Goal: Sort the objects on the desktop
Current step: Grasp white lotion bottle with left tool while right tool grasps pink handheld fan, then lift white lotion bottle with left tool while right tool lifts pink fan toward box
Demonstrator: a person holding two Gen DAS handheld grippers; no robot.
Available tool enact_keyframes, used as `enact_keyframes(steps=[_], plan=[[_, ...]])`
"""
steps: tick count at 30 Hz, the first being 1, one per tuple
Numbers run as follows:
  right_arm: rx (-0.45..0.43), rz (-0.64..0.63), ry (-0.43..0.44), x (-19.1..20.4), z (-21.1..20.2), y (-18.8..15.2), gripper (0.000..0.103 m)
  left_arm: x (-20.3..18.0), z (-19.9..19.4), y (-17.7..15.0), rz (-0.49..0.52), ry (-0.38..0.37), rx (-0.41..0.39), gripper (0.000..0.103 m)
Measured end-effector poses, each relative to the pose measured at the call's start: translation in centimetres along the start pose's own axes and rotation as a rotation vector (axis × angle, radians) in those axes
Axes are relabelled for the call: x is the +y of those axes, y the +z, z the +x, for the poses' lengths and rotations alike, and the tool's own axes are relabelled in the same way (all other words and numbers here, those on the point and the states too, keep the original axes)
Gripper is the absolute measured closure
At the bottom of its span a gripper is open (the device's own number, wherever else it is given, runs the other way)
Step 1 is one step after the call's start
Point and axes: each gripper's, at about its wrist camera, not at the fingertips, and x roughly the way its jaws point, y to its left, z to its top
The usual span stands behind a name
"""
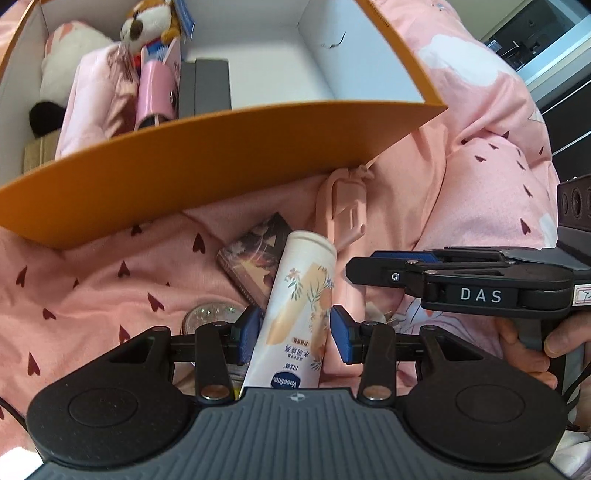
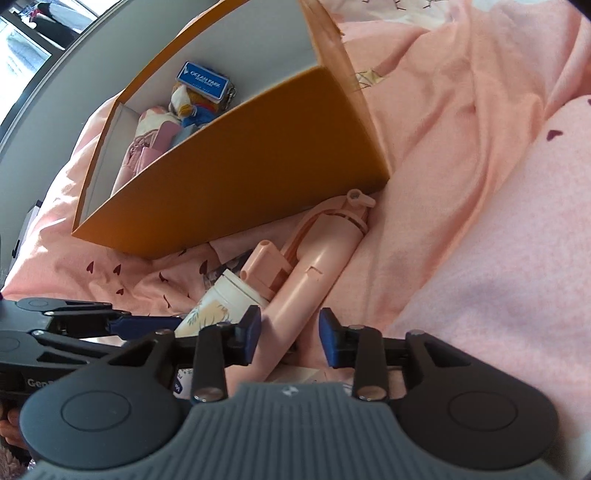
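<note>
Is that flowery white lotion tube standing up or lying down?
Lying down. The lotion tube rests on the pink bedding outside the orange box, its cap end leaning on a small dark box.

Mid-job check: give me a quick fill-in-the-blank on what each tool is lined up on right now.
1. The Vaseline tube lies between the pads of the ____ tool.
2. The right tool straddles a pink ____.
3. The box is ____ outside.
4. The plush toys sit ____ the box.

Missing words: left; selfie stick; orange; inside
</note>
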Motion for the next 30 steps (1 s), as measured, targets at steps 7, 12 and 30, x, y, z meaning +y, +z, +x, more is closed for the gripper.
enact_keyframes(steps=[7,12,30], plan=[[0.029,-0.003,0.027,-0.1,1.1,0.3,0.060,0.5,1.0,0.2,-0.022,-0.011,0.033,0.054],[0.055,0.004,0.028,-0.1,2.1,0.4,0.056,-0.4,1.0,0.2,0.017,0.040,0.034,0.061],[0.076,-0.026,0.001,0.6,1.9,0.1,0.066,-0.8,-1.6,-0.4,0.005,0.162,-0.061,0.065]])
